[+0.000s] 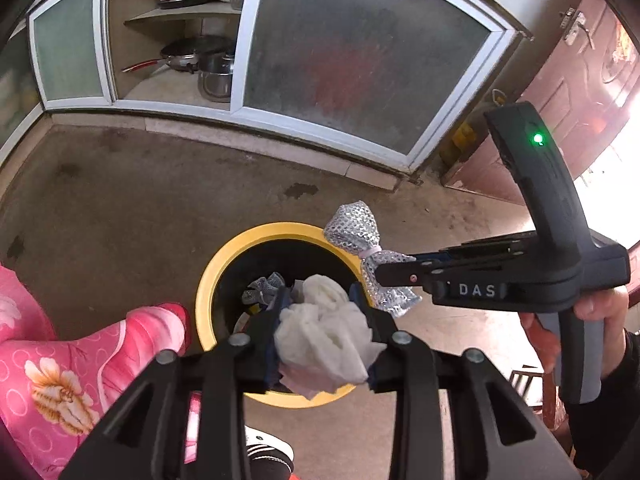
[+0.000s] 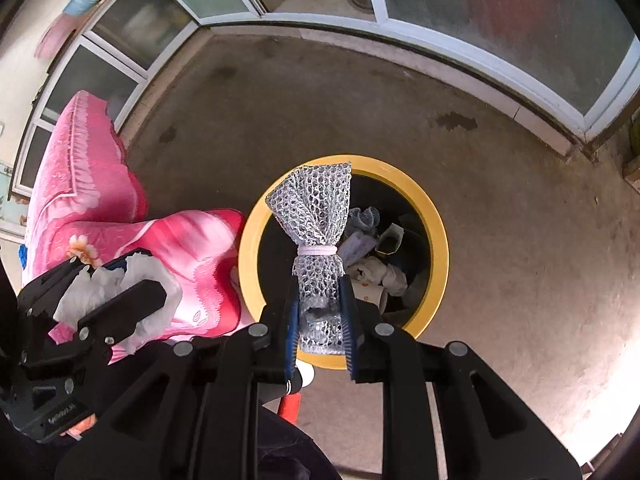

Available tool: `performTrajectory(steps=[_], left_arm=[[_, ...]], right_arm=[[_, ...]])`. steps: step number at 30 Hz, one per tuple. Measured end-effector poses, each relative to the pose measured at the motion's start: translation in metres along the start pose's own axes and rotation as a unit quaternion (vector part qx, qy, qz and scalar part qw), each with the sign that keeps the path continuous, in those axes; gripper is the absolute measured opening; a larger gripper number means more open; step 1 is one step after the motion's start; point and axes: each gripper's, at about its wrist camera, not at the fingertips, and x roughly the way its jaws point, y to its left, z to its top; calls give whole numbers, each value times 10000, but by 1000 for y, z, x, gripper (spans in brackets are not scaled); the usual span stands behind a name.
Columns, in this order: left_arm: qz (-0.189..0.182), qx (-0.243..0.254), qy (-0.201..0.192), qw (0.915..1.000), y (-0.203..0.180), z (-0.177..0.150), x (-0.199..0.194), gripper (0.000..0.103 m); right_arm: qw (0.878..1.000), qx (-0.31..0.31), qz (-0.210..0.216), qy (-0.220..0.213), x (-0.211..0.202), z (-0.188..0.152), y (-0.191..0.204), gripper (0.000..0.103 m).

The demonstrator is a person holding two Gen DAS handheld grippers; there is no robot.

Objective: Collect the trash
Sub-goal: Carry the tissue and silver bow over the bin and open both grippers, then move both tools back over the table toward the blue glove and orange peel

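Nearest in the left wrist view, the left gripper is closed around a crumpled white tissue wad, which bulges out above and below the pads. The wad looks very light and soft, so it compresses rather than resists; a hold across its thick middle, as here, seems the safest, since loose edges could tear or slip free.

The right gripper is clamped on the lower end of a silvery foam net sleeve, tied at its waist by a pale band. The net looks springy, airy and a little slick, so it probably flattens under the pads; the gathered part near the band would likely give the firmest hold, while the flared top just flops.

Just beyond both grippers stands the yellow-rimmed trash bin on the floor, with paper scraps and another net piece already inside. Both held items hang over or at its mouth. To the left lies pink floral bedding; farthest away runs a low cabinet with frosted sliding doors.
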Motion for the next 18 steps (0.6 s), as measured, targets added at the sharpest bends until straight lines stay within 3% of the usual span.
performTrajectory(steps=[1,2,3,4,5,11,15,18], left_arm=[[10,-32,21,10000,1,0,1,42],[8,-61,28,10000,0,-1,0,61],[77,-125,-20,9999,2,-3,-2,77],[124,-161,-83,9998,1,-4,-5,79],[114,-206,-118,9997,4,-6,-8,79],[-51,-676,-237,9974,21,-13,-37,83],[-90,-794,-650,9947,27,-22,-83,88],[-26,-978,-988,9903,38,-37,-128,89]], right_arm=[[10000,45,-51,32,3,0,-1,25],[9999,76,-93,27,4,1,-3,28],[9998,102,-152,5,5,2,-5,38],[9997,134,-201,-24,6,2,-8,54],[9996,176,-218,-40,6,1,-11,57],[9981,364,-410,-263,-15,-11,-30,57],[9966,340,-180,-734,-51,-31,-34,61],[9905,-36,129,-1368,-87,-52,-18,68]])
